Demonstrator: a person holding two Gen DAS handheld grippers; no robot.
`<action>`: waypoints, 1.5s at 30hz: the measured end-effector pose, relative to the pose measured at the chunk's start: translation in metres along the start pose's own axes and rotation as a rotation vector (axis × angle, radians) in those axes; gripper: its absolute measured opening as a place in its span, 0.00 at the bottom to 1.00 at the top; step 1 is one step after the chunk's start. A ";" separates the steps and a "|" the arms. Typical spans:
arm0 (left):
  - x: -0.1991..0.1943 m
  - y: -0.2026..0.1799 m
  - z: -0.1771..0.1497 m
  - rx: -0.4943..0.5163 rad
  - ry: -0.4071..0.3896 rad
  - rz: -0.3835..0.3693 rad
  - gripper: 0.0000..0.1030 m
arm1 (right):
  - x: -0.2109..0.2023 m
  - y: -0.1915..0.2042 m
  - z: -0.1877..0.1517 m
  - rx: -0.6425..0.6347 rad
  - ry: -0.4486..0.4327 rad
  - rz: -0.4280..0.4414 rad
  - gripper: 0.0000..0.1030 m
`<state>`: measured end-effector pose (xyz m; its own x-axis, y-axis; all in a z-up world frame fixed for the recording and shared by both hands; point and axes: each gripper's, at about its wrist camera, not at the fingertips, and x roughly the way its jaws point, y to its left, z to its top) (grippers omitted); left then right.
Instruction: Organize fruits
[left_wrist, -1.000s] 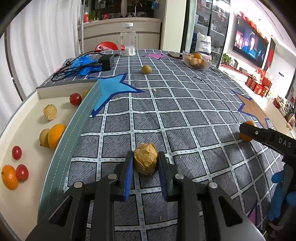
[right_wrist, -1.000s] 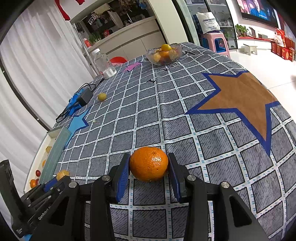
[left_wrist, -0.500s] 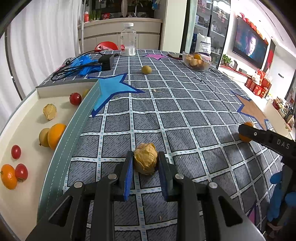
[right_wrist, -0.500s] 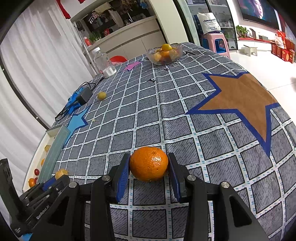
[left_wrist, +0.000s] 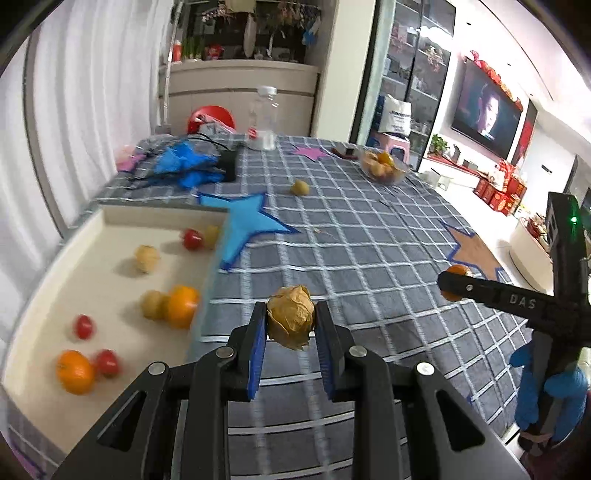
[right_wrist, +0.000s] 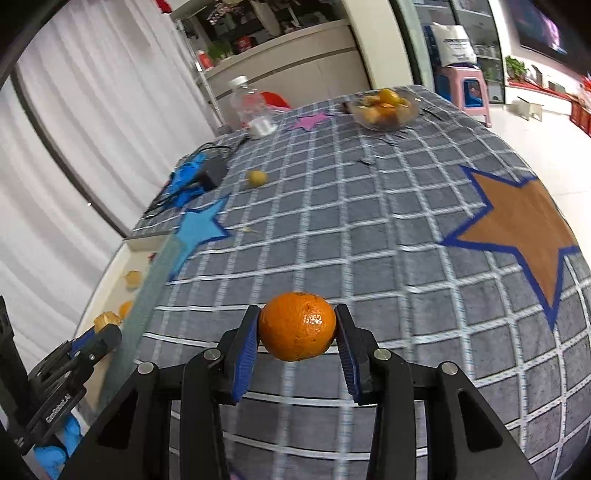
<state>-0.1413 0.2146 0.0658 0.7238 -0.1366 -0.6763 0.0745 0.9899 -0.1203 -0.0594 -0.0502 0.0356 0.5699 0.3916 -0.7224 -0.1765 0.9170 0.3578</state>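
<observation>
Both grippers are loaded: the left gripper (left_wrist: 290, 328) is pinching a papery husk fruit (left_wrist: 290, 317), the right gripper (right_wrist: 297, 334) an orange (right_wrist: 297, 326). Mid-carry, probably. Next, swing both to the tray (left_wrist: 110, 218) at frame left and let go.

Bright indoor light, strong fisheye bending at the edges, motion blur smearing both views.

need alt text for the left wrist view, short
The left gripper holds a papery tan husked fruit above a grey checked tablecloth. A cream tray to its left holds oranges, small tomatoes and yellowish fruits.
</observation>
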 end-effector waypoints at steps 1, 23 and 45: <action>-0.004 0.008 0.002 -0.003 -0.002 0.019 0.27 | 0.000 0.007 0.002 -0.006 0.006 0.015 0.40; -0.008 0.136 -0.015 -0.125 0.029 0.223 0.27 | 0.085 0.201 -0.008 -0.323 0.190 0.178 0.40; 0.001 0.142 -0.024 -0.133 0.088 0.248 0.80 | 0.095 0.249 -0.018 -0.557 0.147 0.056 0.78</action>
<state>-0.1467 0.3541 0.0303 0.6456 0.1000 -0.7571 -0.1921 0.9808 -0.0342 -0.0637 0.2171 0.0457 0.4369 0.4105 -0.8004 -0.6219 0.7808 0.0610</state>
